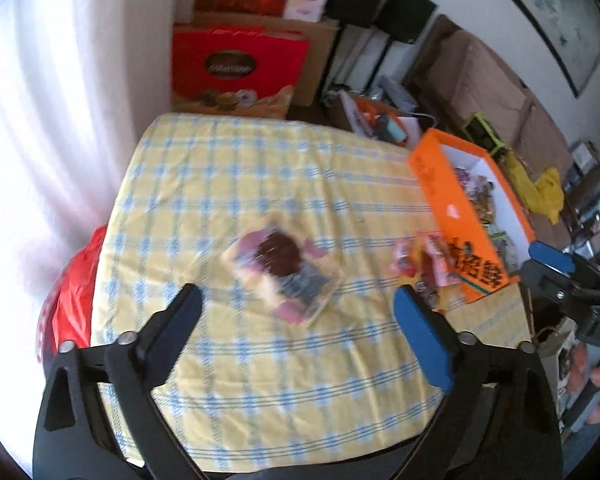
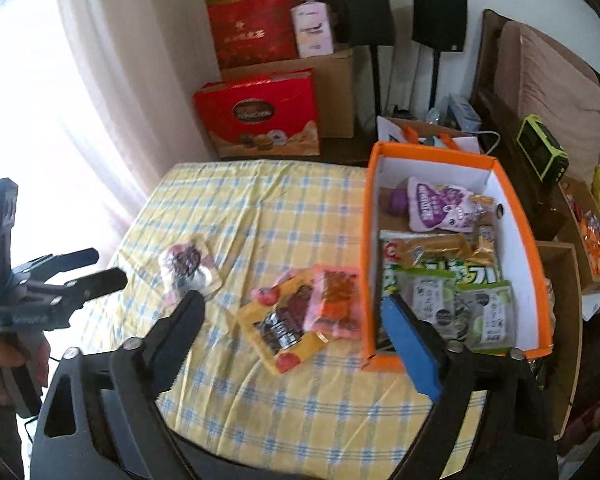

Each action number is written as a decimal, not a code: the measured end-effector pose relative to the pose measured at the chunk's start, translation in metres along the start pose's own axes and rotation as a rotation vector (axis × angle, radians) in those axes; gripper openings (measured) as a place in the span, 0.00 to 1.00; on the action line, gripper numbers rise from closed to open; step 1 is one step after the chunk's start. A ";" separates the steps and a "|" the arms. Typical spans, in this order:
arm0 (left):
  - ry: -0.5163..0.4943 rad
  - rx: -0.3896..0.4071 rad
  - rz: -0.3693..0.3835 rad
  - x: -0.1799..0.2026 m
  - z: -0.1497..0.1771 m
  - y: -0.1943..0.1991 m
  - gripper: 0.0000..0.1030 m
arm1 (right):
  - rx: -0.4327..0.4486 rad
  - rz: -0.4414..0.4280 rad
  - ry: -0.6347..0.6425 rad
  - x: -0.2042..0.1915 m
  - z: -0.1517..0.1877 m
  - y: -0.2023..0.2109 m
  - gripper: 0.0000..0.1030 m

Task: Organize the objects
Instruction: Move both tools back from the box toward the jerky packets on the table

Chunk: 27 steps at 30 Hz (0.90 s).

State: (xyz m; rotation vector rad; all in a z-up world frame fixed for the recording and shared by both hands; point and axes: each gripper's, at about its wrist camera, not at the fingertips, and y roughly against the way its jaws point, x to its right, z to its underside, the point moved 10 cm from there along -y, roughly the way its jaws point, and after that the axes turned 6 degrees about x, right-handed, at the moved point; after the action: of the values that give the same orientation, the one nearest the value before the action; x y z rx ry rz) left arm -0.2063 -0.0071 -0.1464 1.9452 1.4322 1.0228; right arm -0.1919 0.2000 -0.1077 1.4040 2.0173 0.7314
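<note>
Both of my grippers, left [image 1: 296, 308] and right [image 2: 292, 316], hang spread and empty over the checked tablecloth [image 1: 260, 184]. One snack packet [image 1: 284, 276] lies alone; two more [image 2: 300, 316] sit beside the orange box [image 2: 370, 216]. Thin wrappers may slip from my pads.

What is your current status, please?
Left gripper, right gripper open, empty. Three snack packets outside orange cardboard box. Nothing obstructing.
</note>
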 end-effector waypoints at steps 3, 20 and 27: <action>0.045 -0.034 0.017 -0.011 0.012 -0.011 0.78 | -0.021 -0.027 0.010 -0.013 0.008 -0.006 0.60; 0.040 -0.166 0.287 0.067 0.026 -0.054 0.57 | -0.068 -0.045 -0.085 0.007 0.057 -0.008 0.33; -0.013 -0.236 0.337 0.107 0.030 -0.076 0.48 | -0.035 -0.013 -0.121 0.035 0.047 0.007 0.33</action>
State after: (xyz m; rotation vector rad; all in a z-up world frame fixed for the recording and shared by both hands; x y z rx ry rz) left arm -0.2083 0.1194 -0.1932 2.0497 0.9430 1.2602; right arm -0.1639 0.2406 -0.1396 1.3801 1.9100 0.6576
